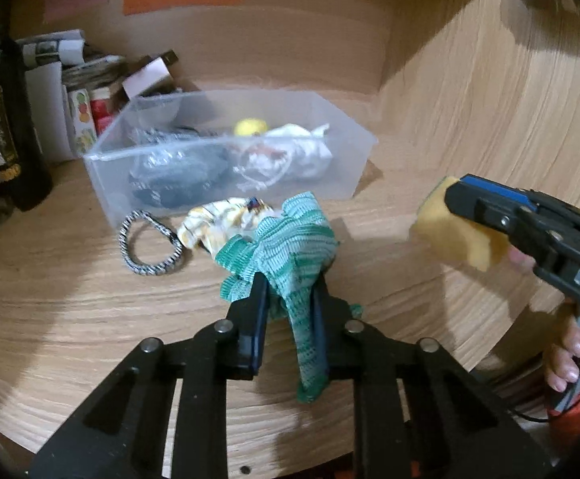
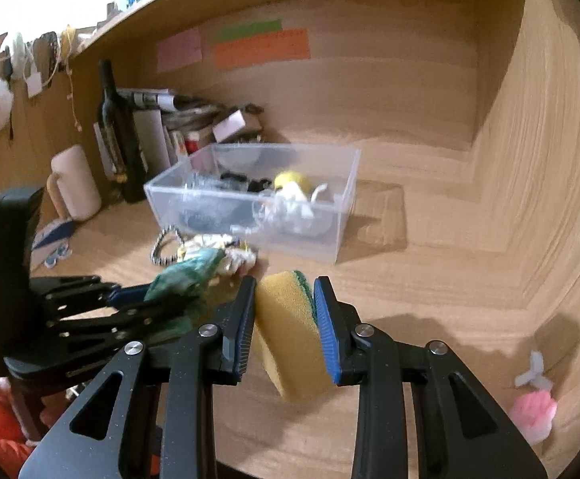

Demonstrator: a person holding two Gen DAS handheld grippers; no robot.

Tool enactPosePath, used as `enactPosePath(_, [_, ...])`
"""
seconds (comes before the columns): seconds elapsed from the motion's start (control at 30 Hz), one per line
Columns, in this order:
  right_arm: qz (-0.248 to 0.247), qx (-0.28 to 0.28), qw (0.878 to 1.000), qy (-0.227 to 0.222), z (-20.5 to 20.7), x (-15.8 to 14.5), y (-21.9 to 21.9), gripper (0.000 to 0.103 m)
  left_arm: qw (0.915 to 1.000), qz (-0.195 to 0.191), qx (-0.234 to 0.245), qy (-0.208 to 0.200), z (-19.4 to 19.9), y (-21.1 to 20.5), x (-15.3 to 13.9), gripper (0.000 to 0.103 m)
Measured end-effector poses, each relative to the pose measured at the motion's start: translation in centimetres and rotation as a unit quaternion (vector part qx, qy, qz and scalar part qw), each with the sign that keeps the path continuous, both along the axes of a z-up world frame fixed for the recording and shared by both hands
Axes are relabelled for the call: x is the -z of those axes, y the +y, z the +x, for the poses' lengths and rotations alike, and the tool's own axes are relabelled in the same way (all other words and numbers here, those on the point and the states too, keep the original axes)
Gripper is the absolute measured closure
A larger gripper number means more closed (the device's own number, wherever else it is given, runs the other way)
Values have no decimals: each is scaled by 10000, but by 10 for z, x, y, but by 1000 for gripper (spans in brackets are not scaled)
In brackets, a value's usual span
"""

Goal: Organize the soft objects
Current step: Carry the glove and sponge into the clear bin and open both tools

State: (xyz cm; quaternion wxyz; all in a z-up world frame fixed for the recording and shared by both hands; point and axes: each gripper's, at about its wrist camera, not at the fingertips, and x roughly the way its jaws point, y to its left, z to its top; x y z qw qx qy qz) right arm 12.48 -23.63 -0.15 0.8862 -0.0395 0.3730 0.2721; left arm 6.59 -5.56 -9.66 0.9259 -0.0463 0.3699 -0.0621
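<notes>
With the left tool [image 1: 290, 303] gripping a crumpled green knitted cloth [image 1: 290, 247] and the right tool [image 2: 286, 319] clamping a yellow sponge with a green scouring face [image 2: 290, 331], both look mid-carry and next need lifting over the clear plastic bin's [image 2: 250, 215] rim to drop them in.

Black claw [image 2: 286, 315] — blue pads, silver screws; pale-nailed hand [image 1: 565, 355].

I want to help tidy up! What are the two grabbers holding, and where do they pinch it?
The left gripper pinches the green knit cloth around its bunched middle. The right gripper squeezes the yellow sponge across its flat faces, yellow foam and green scrub side.
</notes>
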Motion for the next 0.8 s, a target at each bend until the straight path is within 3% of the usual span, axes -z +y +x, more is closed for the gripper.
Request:
enactPosePath(0.4, [271, 29, 9986, -443, 35, -30, 18, 76, 9971, -21, -218, -726, 7, 35, -62, 83])
enactPosePath(0.8, [245, -7, 9977, -627, 82, -38, 51, 76, 9953, 42, -421, -869, 64, 72, -85, 83])
